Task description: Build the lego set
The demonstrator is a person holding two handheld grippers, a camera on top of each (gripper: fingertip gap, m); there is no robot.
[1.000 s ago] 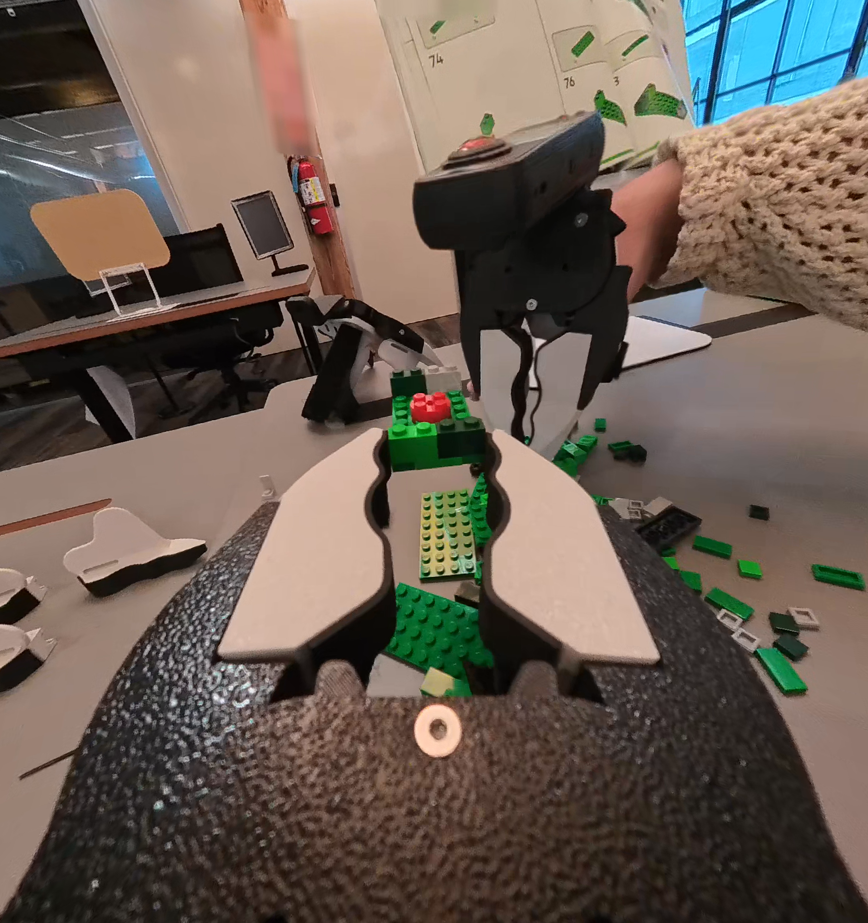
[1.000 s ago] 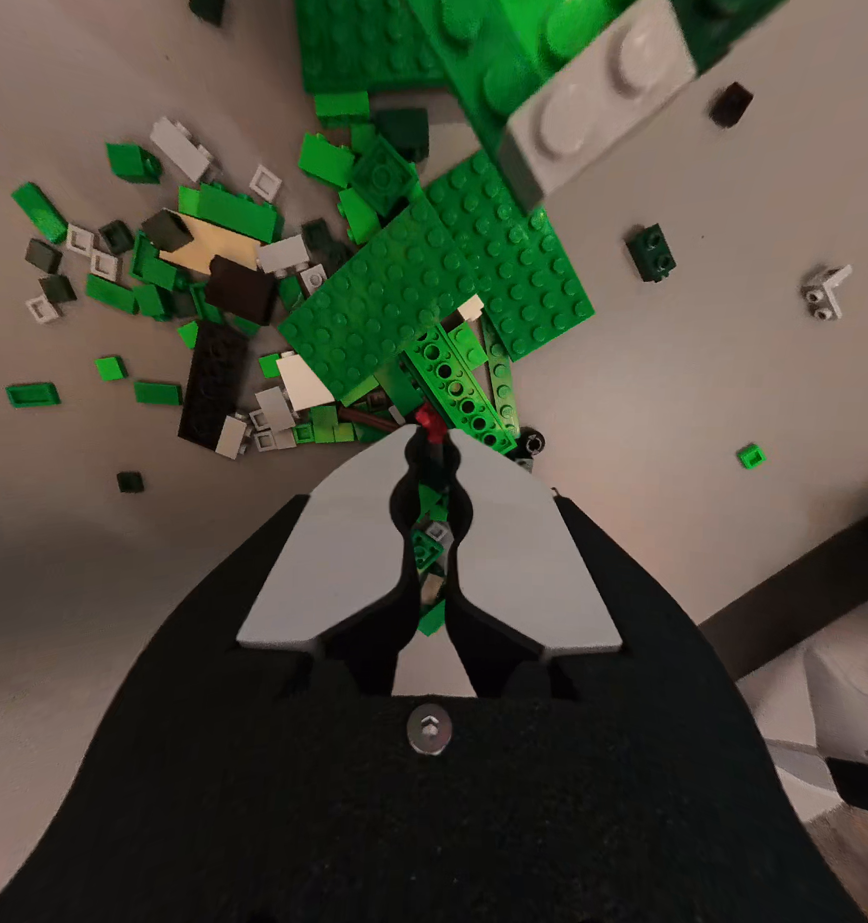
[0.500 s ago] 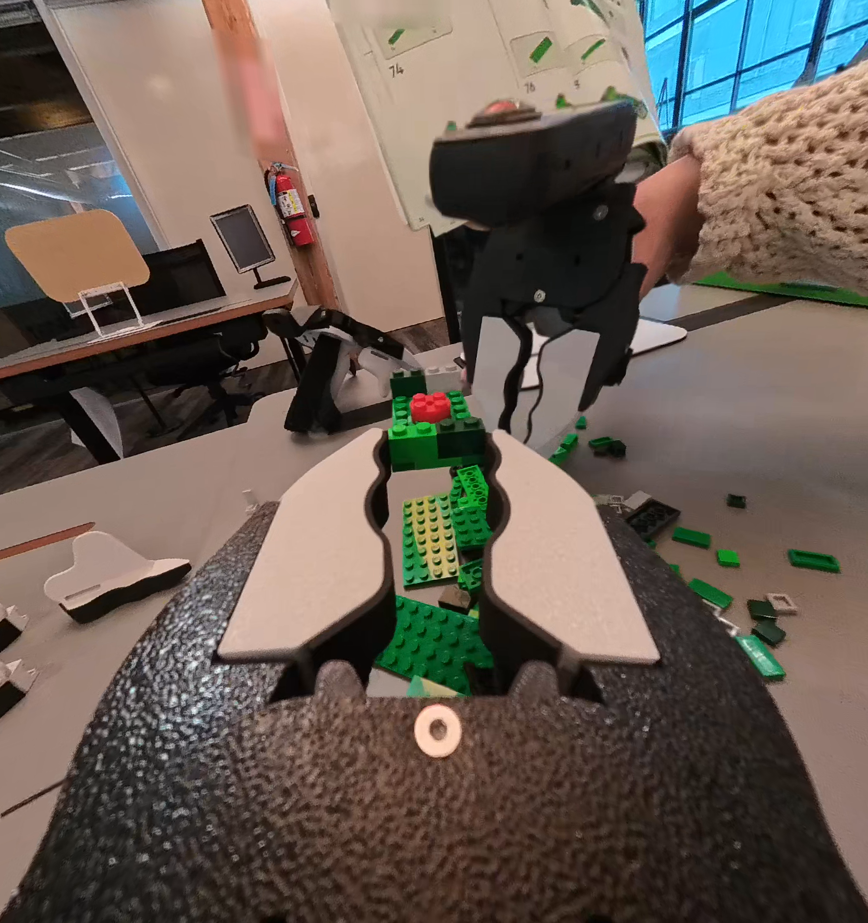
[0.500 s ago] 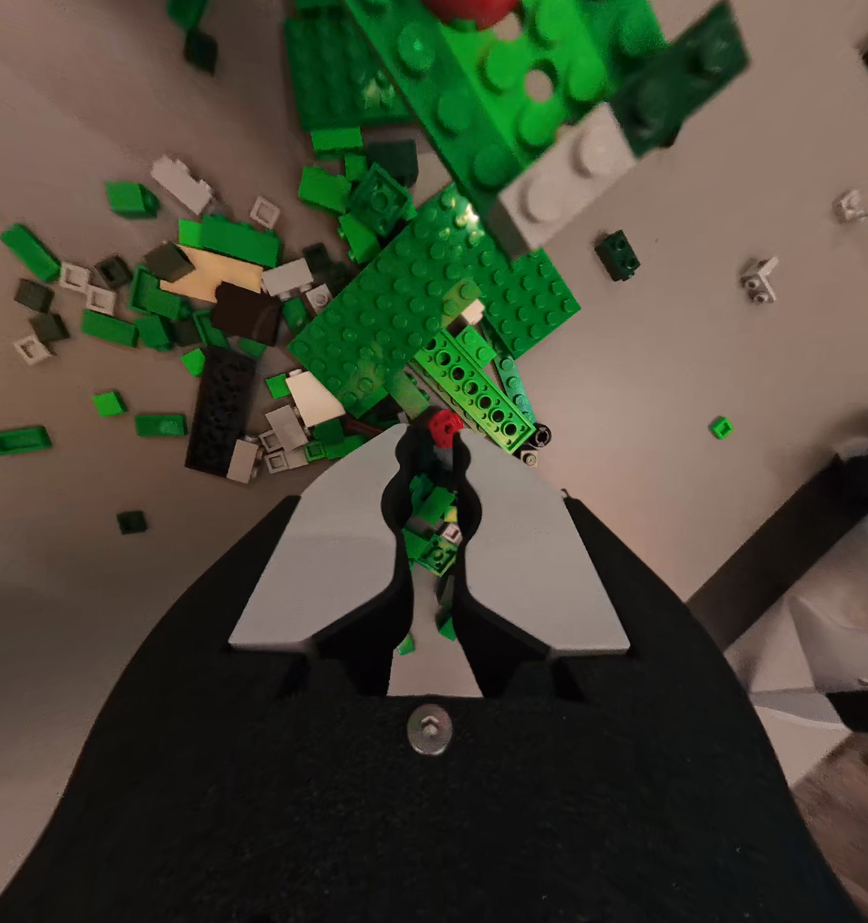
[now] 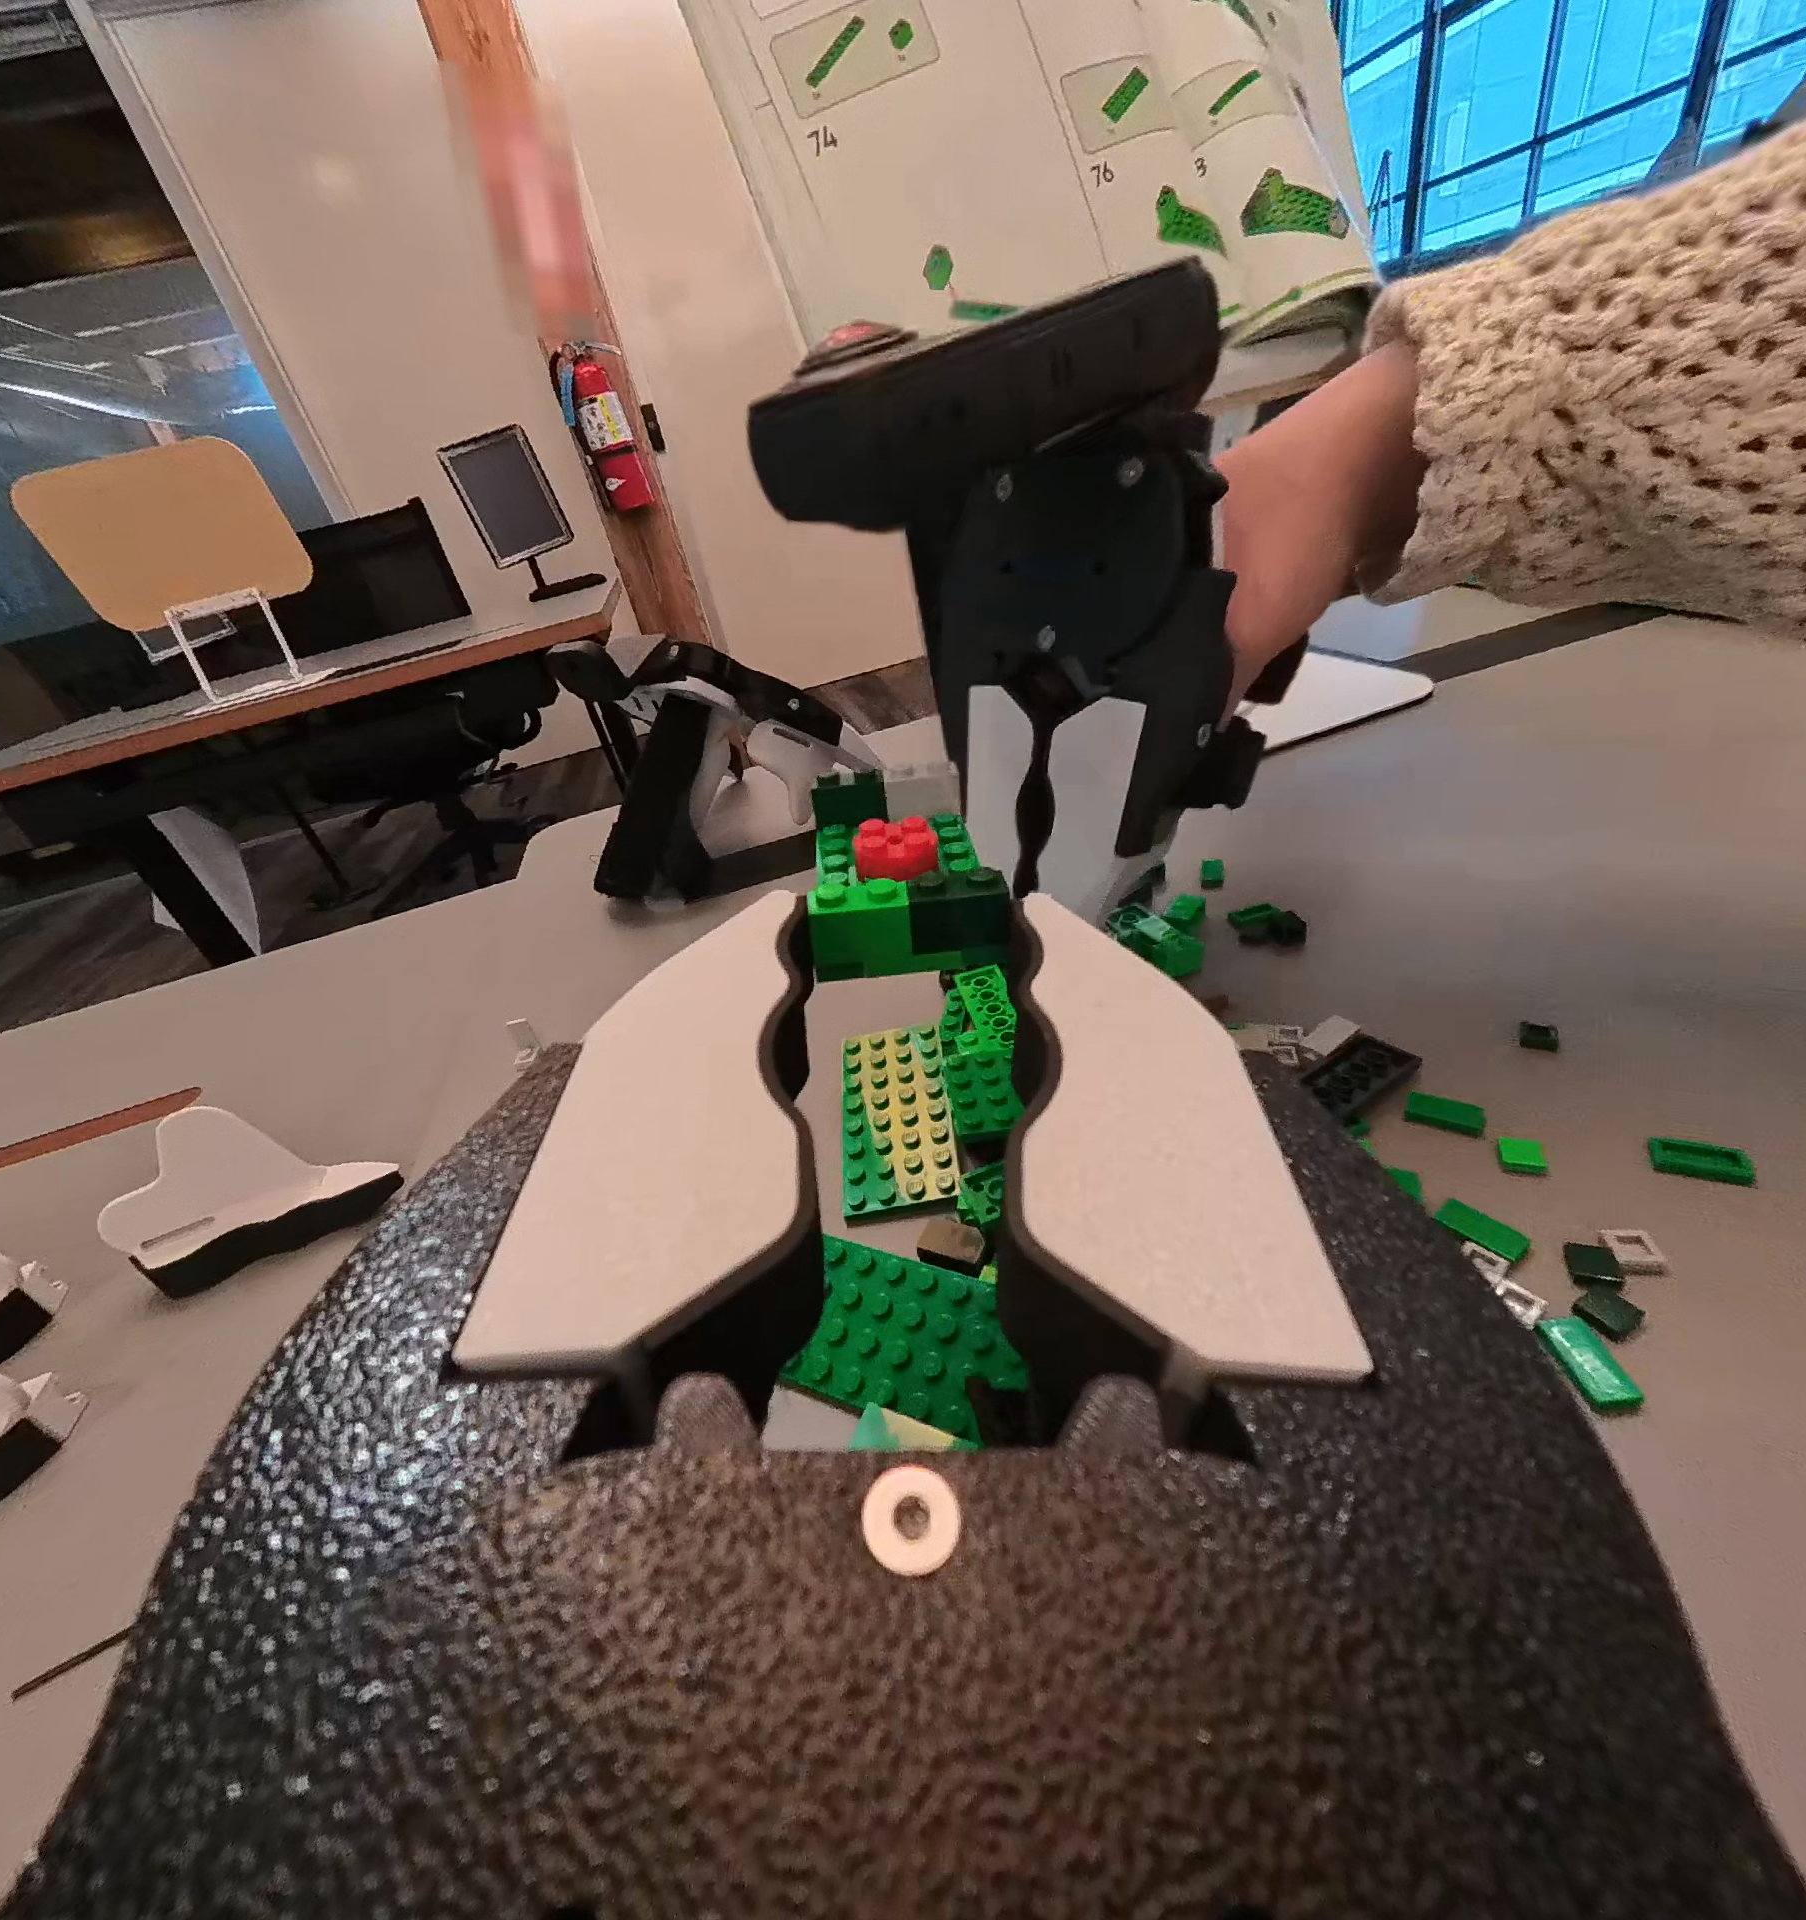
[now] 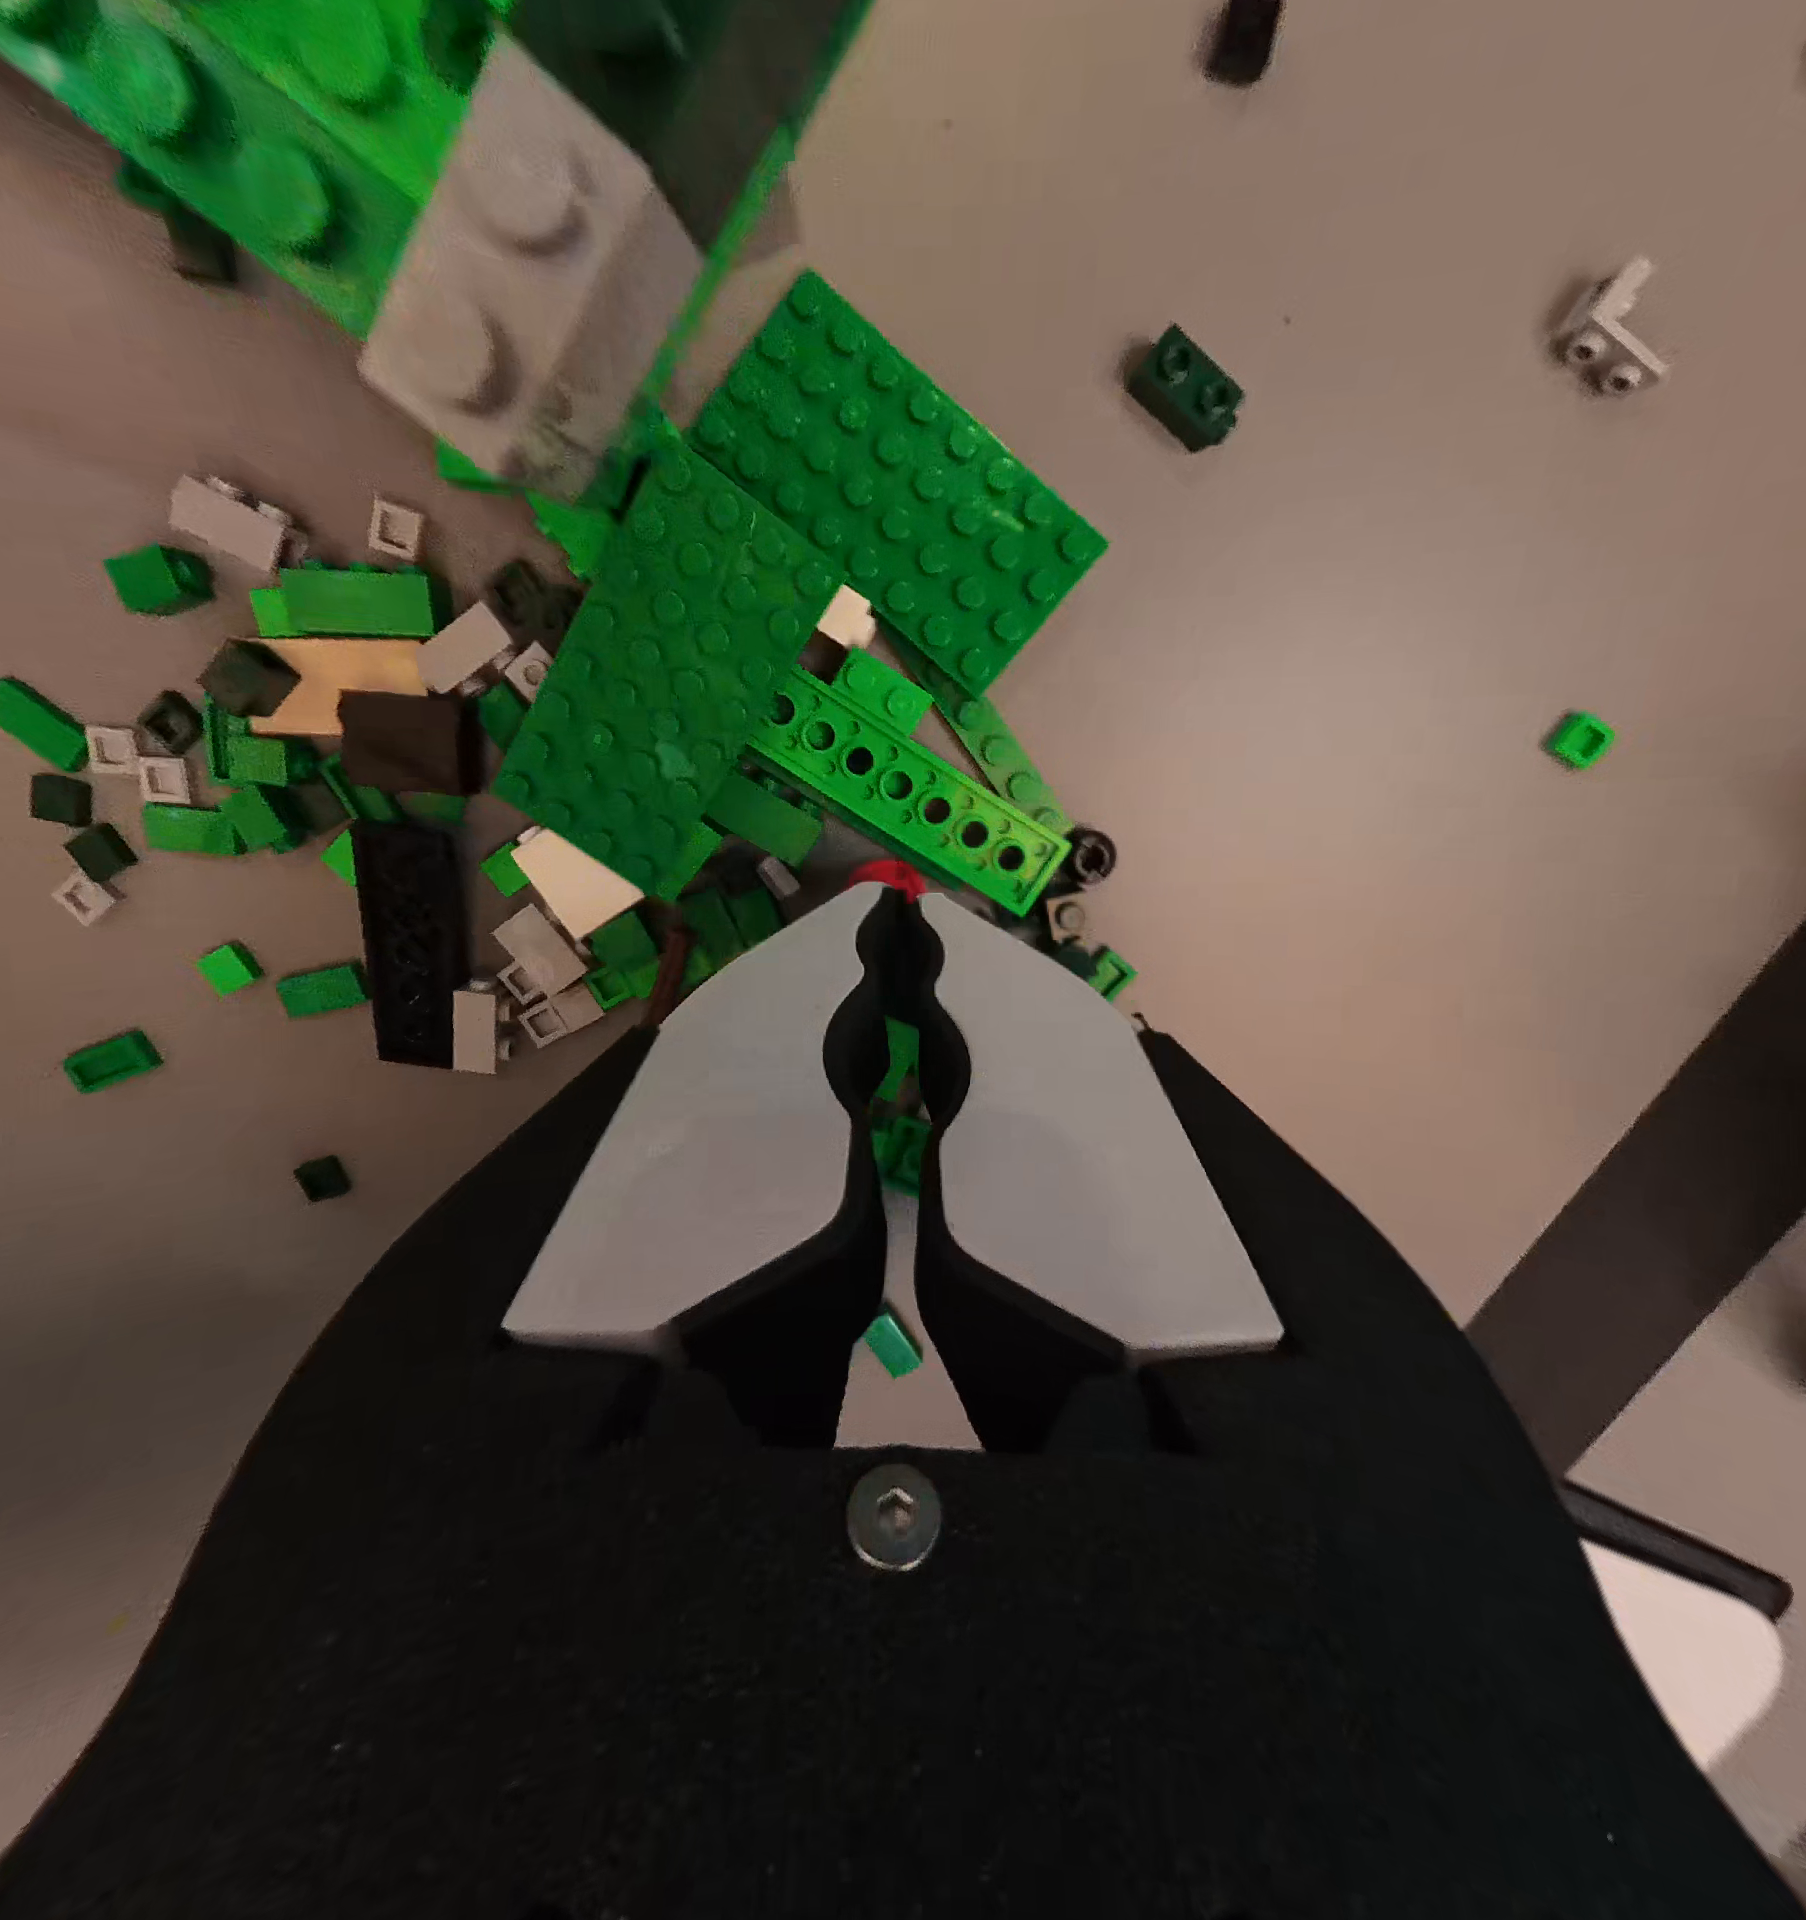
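Loose bricks (image 6: 379, 790) crowd the table (image 6: 1398, 727) beneath the right claw (image 6: 897, 906); right side lies open.

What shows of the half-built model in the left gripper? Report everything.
The half-built model is a blocky plastic stack: bright and dark green studded bricks in front, a red studded piece on top, dark green and grey bricks at the far end. It sits roughly level, clamped between the left gripper's fingers, above the loose pieces on the table.
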